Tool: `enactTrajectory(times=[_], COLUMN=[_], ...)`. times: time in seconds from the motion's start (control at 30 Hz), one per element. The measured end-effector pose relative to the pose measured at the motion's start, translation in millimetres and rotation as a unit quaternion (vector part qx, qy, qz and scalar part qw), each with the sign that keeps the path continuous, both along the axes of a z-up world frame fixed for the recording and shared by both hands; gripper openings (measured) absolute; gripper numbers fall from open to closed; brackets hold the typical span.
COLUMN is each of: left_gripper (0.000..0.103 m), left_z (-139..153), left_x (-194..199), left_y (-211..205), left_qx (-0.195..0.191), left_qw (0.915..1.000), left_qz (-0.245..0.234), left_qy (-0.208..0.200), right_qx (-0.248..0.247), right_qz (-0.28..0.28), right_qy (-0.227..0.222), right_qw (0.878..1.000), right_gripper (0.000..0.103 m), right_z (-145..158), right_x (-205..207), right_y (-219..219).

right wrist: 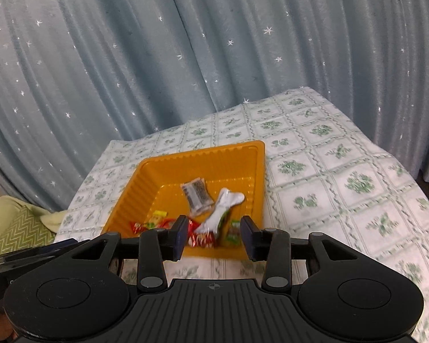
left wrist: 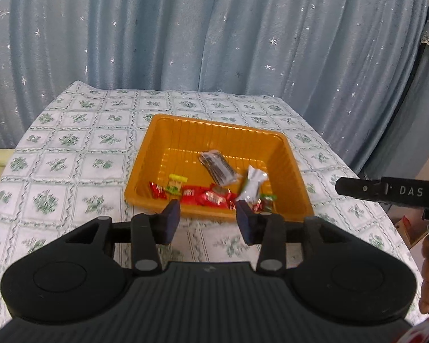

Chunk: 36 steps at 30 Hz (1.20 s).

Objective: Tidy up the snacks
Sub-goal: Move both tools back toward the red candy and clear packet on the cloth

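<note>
Starry blue curtain (left wrist: 186, 43) behind, and a floral-cloth tabletop (left wrist: 71, 157) carrying one orange tray (left wrist: 203, 127) with all the snacks in it.

Key relation: the tray sits straight ahead of and below both hand-held grippers, near edge just past the fingertips. Left hand-held gripper (left wrist: 208, 219) faces it nearly square on; right hand-held gripper (right wrist: 213, 235) comes at it from the right, so the tray looks turned with a corner pointing away. Both seem about equally near, so I can't call a nearer hand. Both are spread partway with nothing between the pads, so empty.

Long axes: the white packet (right wrist: 221, 210) lies diagonally, far end toward the tray's right wall. The dark packet (right wrist: 196, 196) runs roughly front to back near mid-tray.

Count: one tray, one white packet, one dark packet, one yellow-green sweet (left wrist: 176, 184), and a clump of red wrappers (left wrist: 206, 197) along the near wall, maybe three or four, too blurred to be sure. No snacks visible on the cloth, so sorting looks about finished.
</note>
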<state>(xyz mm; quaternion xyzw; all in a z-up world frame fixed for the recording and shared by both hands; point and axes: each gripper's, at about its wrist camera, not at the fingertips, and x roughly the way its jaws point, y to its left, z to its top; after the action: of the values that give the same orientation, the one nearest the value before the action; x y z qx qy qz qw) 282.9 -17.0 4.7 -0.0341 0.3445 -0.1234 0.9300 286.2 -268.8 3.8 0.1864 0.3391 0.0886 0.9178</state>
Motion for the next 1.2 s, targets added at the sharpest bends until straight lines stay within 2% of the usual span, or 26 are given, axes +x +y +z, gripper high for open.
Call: enactTrajectory(times=[0.43, 0.57, 0.77, 1.2], left_gripper=[0.051, 0.054, 0.06, 0.061], left_z=[19, 22, 21, -3], left_x=[-91, -118, -149, -187], left_y=[12, 16, 21, 38], left_qx=[-0.003, -0.008, -0.006, 0.011], left_qw=[0.9998, 0.9996, 0.9992, 0.9974], left_qz=[0.013, 0.019, 0.035, 0.07], left_qy=[-0.012, -0.018, -0.02, 0.01], right_qx=[0.007, -0.014, -0.039, -0.054], right_qz=[-0.009, -0.007, -0.006, 0.026], right_qy=[-0.009, -0.016, -0.017, -0.009], right_qw=[1.0, 1.0, 0.999, 0.998], right_gripper=[0.045, 0.048, 0.051, 0.055], right_z=[21, 22, 17, 1], right_x=[-89, -112, -145, -191], right_y=[1, 5, 17, 45])
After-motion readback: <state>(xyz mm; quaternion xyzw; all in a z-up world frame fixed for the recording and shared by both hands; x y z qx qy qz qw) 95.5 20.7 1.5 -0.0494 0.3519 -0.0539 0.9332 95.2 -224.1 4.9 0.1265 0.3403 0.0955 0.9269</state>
